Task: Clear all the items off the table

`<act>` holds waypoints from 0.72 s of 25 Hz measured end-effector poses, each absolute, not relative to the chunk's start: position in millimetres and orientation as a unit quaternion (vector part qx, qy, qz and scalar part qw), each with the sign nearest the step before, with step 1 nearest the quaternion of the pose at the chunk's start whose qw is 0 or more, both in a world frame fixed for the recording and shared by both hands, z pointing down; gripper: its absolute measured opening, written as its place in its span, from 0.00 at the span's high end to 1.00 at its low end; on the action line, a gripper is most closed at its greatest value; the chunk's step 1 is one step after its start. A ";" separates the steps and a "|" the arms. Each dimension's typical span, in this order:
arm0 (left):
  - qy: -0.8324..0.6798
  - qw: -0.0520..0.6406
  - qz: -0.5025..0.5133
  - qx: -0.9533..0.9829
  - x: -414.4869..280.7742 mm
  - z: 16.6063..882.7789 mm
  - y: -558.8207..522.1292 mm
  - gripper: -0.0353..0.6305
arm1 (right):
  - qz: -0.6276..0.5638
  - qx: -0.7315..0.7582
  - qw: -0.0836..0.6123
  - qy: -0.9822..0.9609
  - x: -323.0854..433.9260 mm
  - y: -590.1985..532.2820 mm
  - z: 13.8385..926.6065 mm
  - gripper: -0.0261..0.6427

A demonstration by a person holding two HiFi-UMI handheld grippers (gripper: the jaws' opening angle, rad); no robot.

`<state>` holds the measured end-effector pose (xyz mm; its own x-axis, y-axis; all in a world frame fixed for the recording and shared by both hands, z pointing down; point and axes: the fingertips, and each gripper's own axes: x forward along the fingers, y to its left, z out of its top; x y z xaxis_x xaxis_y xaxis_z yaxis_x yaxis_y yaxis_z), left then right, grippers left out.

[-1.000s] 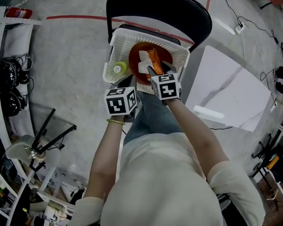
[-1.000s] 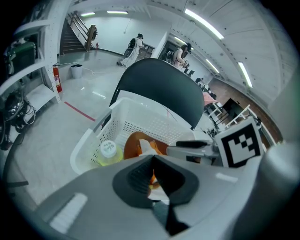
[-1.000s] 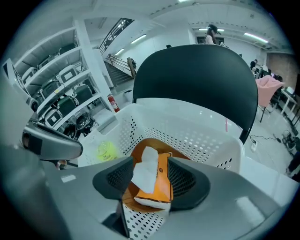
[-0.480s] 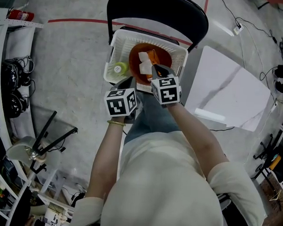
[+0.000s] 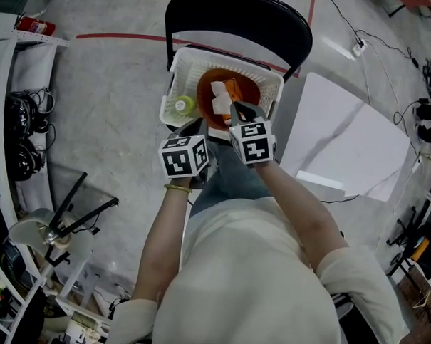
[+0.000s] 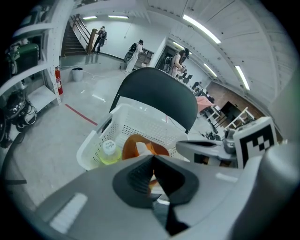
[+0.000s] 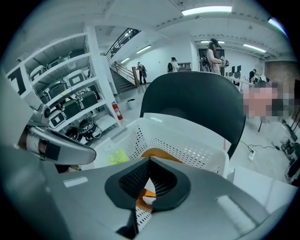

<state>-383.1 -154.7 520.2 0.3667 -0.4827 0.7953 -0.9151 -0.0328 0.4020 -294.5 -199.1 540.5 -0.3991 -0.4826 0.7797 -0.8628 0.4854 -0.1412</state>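
Right tool [image 5: 235, 106], open a second ago, is now closed on nothing just above the orange bowl [image 5: 208, 96] in the white basket [image 5: 179, 66] on the chair [image 5: 236, 19]; left tool [image 5: 200, 121] closed, empty, at the basket's near edge — likely a drop-off finished.

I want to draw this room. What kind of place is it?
Probably a workshop or lab: shelves stacked with equipment, cables trailing over the concrete floor, and a fire extinguisher.
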 end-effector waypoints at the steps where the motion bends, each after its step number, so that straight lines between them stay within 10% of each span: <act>1: -0.514 0.469 0.229 0.681 -383.4 518.8 -153.5 0.93 | 0.275 0.425 0.345 -0.790 -295.0 -197.3 538.4 0.96; 18: -0.522 0.448 0.216 0.693 -387.7 488.1 -124.6 0.93 | 0.247 0.422 0.336 -0.805 -288.9 -157.4 499.8 0.96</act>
